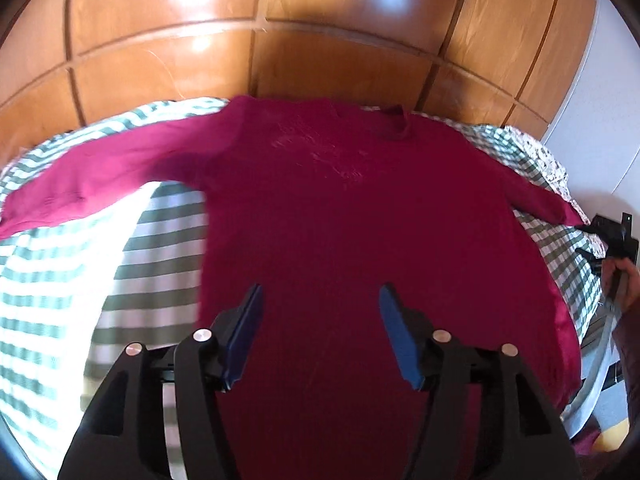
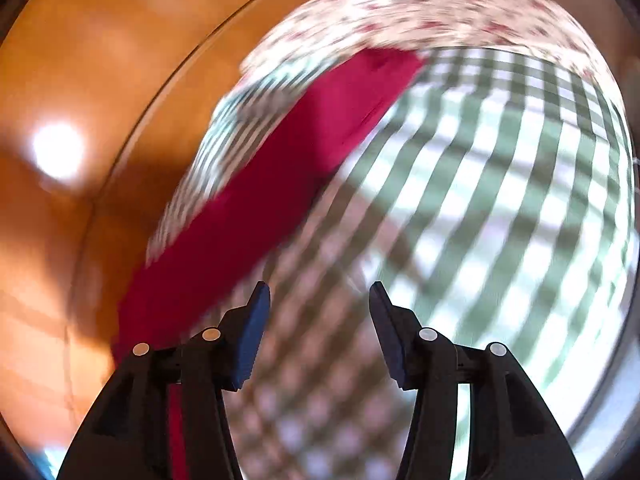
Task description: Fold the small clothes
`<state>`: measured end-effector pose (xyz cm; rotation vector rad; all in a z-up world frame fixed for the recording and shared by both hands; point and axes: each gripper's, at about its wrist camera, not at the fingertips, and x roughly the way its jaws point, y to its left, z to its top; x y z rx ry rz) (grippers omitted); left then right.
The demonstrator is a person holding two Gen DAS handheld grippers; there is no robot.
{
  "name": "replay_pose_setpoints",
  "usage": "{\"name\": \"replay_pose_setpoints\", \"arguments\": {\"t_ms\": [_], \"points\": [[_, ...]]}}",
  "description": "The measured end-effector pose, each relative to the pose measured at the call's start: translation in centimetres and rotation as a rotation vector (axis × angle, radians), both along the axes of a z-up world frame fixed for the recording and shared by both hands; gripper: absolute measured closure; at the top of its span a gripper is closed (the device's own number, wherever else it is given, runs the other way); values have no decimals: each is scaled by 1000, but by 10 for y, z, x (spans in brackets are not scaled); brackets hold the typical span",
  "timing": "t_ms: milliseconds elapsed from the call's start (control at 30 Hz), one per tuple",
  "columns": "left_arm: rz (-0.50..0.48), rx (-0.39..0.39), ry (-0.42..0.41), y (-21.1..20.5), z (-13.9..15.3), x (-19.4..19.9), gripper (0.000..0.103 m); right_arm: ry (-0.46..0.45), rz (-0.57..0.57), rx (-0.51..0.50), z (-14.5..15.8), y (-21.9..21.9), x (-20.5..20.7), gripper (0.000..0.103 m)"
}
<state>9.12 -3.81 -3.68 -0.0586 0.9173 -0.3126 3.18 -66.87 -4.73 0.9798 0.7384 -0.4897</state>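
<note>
Left wrist view: a magenta long-sleeved top is seen laid flat, front up, sleeves spread, on a green-and-white checked bedcover. Glossy wooden panelling is seen behind. The left tongs are held spread above the hem area, nothing between the blue pads. At the far right edge the right tongs and a hand are partly shown near the sleeve cuff.

Right wrist view, blurred: only one sleeve is shown, running diagonally across the checks; a floral fabric is seen beyond. The right tongs are spread, empty, beside the sleeve.
</note>
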Motion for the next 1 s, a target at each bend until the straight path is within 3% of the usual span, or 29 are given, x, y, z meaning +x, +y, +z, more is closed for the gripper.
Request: {"name": "replay_pose_setpoints", "arguments": {"t_ms": [200,267,333,400,467,600,767,1000], "points": [[-43,36,65,-33,-26,22,37,29,-113,20,-11,-45,40,52],[-48,46,65,-38,-32,26,30,42,-120,6,-13,-54,55,52],[-56,50,58,-42,-35,29,25,69,-98,-25,-14,-60,66,65],[-66,50,56,-46,-37,32,22,106,-51,-77,-8,-53,80,91],[-64,43,49,-48,-39,31,19,99,0,-149,8,-42,87,95],[-62,37,34,-46,-41,32,16,34,159,-264,43,2,102,95],[-67,5,37,-43,-39,30,11,-63,378,-324,76,75,131,95],[-55,-109,90,-30,-34,39,7,-151,705,-322,82,221,176,95]]}}
